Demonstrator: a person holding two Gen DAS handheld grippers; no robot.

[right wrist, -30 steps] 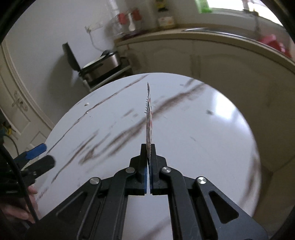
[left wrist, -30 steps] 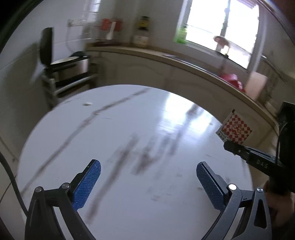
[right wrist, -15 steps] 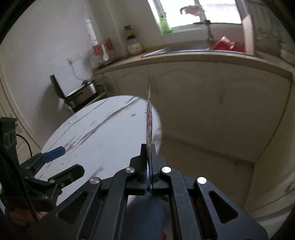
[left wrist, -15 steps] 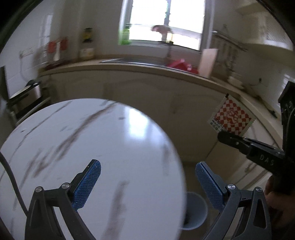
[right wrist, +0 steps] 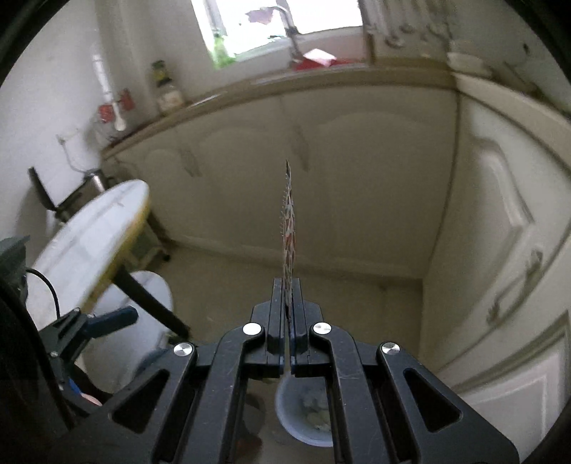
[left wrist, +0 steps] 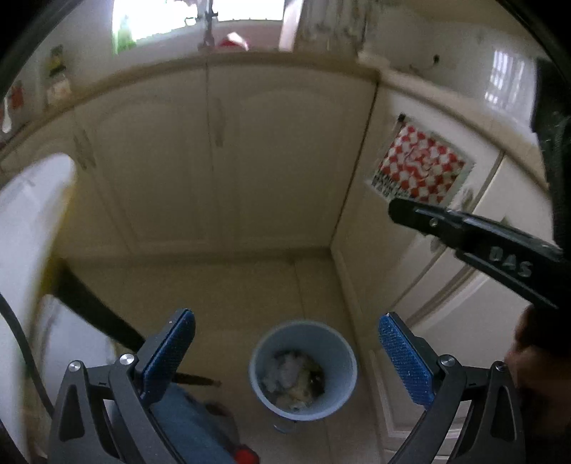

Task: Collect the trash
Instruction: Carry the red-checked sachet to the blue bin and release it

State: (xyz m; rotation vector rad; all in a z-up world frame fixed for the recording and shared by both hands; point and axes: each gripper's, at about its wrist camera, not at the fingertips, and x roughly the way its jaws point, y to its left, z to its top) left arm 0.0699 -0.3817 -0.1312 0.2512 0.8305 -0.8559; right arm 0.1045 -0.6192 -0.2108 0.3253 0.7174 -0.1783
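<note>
Cream cabinet doors (left wrist: 228,164) and a pale floor fill the kitchen corner in both views, with a counter (right wrist: 321,76) and a bright window (right wrist: 271,25) above them.

A flat wrapper (left wrist: 421,166), checked red and white with dark print along one edge, is held up in the air in front of the cabinets. In the right wrist view the wrapper (right wrist: 288,228) shows edge-on, standing up from the tips of the right gripper (right wrist: 287,285). That gripper's jaws are pressed together on the wrapper's lower edge, with no gap visible between them. In the left wrist view the right gripper (left wrist: 398,210) reaches in from the right edge, with the wrapper sticking out past its tip.

Below, a round grey-blue bin (left wrist: 262,383) stands on the floor, holding crumpled white and yellowish scraps. In the right wrist view the bin (right wrist: 285,417) lies under the closed fingers and is partly hidden by them. The wrapper is well above the bin and not touching it.

The left gripper (left wrist: 287,351) hangs with its jaws spread wide and nothing between its blue pads (left wrist: 405,360); the bin shows in the gap between them. In the right wrist view the left gripper (right wrist: 103,321) appears at the left edge, with blue on its tip.

A round white table (right wrist: 82,250) with a yellow rim and a dark leg stands to the left, its image blurred.
</note>
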